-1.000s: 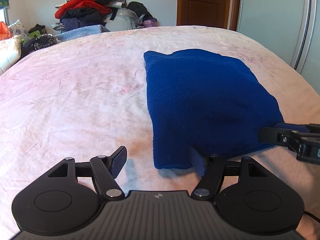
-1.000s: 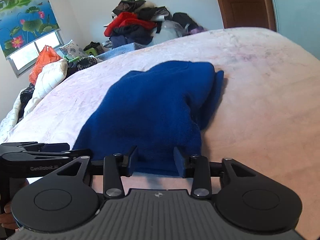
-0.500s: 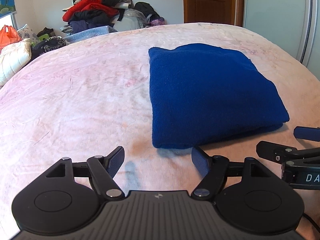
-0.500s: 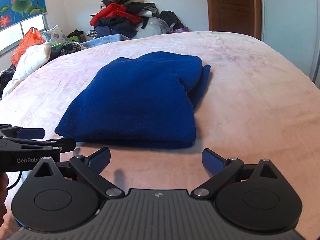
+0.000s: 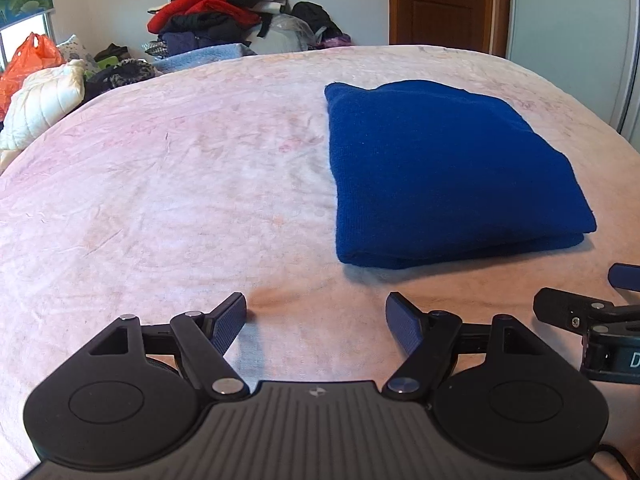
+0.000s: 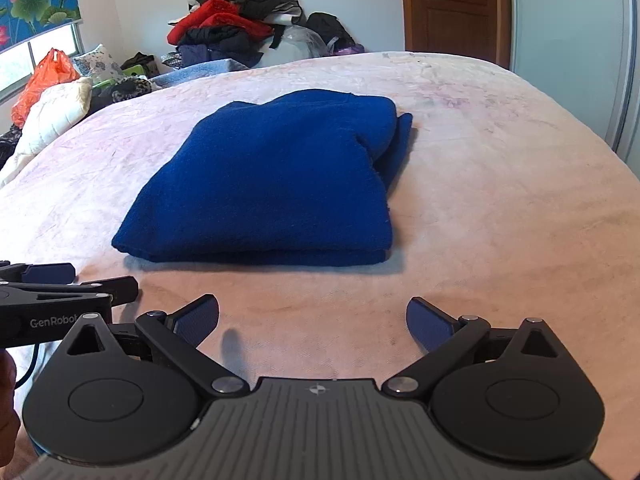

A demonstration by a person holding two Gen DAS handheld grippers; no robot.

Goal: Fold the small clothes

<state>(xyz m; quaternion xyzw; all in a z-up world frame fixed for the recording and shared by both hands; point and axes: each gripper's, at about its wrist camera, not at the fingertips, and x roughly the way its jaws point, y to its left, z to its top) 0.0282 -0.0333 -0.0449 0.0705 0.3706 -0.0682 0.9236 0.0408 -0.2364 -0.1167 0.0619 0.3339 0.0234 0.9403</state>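
You are holding the left gripper [image 5: 316, 320] just short of the sweater's [image 5: 440, 176] near edge, off its left corner; its jaws are opening, and only bare blanket [image 5: 180, 200] is lying between them. You are holding the right gripper [image 6: 312, 322] before the same near edge, toward the sweater's right corner; its jaws are opening too, already spread very wide, gripping nothing. Neither gripper is touching the sweater. The sweater is lying folded into a thick blue rectangle on the pink blanket, its layers stacked at the near edge and a narrower fold poking out along its right side. Beyond the sweater, past the blanket's far edge, a clothes pile [image 6: 236, 20] is sitting against the wall. Left of the pile, a white pillow [image 5: 40, 108] and an orange bag [image 5: 28, 60] are resting. Far right of the sweater, a brown door [image 6: 452, 8] is standing shut.
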